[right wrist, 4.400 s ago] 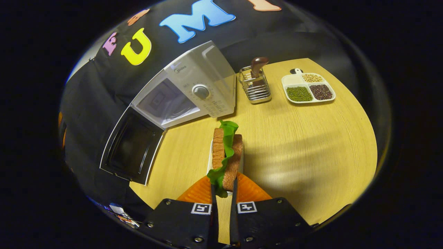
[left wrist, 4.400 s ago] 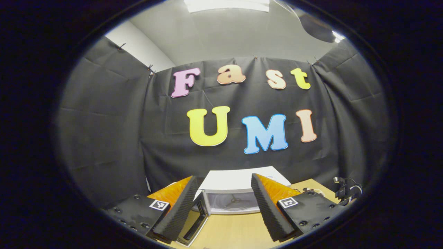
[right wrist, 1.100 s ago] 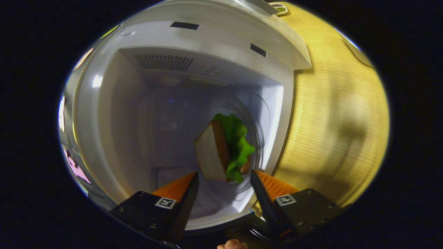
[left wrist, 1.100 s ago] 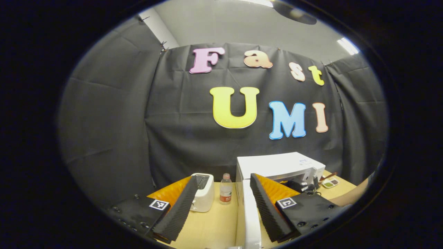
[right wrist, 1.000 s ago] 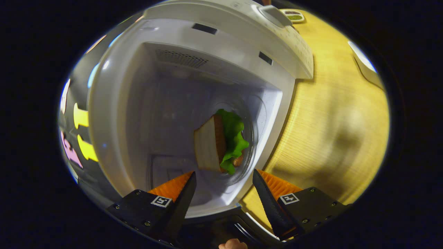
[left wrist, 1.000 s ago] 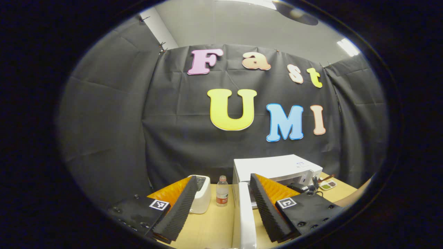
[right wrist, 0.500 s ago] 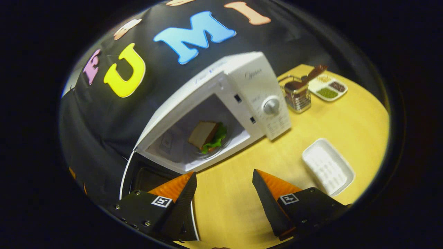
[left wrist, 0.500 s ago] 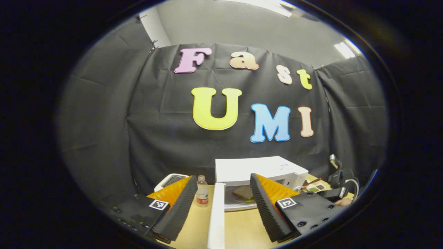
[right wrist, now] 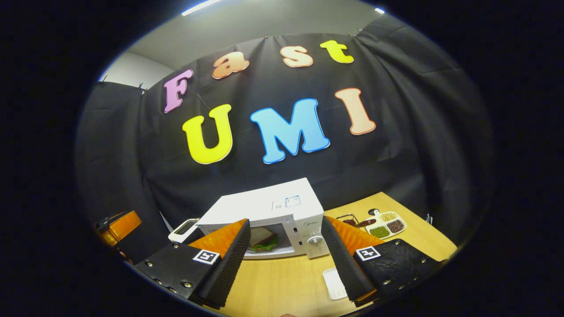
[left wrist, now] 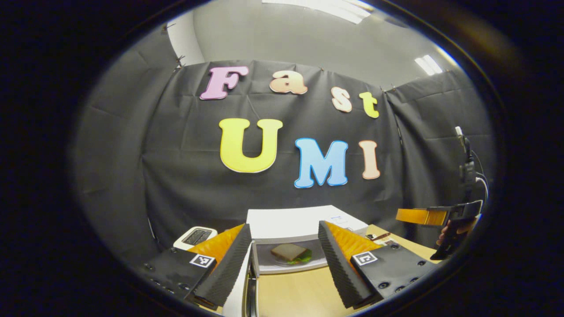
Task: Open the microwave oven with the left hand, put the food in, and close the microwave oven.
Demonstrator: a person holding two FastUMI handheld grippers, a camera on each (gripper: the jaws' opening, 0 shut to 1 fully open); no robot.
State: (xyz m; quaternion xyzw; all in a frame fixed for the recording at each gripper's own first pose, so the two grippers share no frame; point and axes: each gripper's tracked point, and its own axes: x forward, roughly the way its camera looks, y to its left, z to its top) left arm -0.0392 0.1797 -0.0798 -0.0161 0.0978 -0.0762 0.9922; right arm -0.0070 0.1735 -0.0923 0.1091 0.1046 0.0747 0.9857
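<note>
A sandwich point(left wrist: 291, 252) is lying inside the white microwave point(right wrist: 269, 207), whose door point(left wrist: 240, 286) is hanging open on the counter point(right wrist: 282, 281). Both the left gripper point(left wrist: 284, 259) and right gripper point(right wrist: 286, 259) are hovering in front, fingers spread, holding nothing.

No text is readable; the microwave point(right wrist: 282, 207) bears a sticker too small to read.

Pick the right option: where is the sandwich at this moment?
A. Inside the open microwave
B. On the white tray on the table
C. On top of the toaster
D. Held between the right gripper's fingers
A: the sandwich lies inside the microwave, whose door stands open.
</note>
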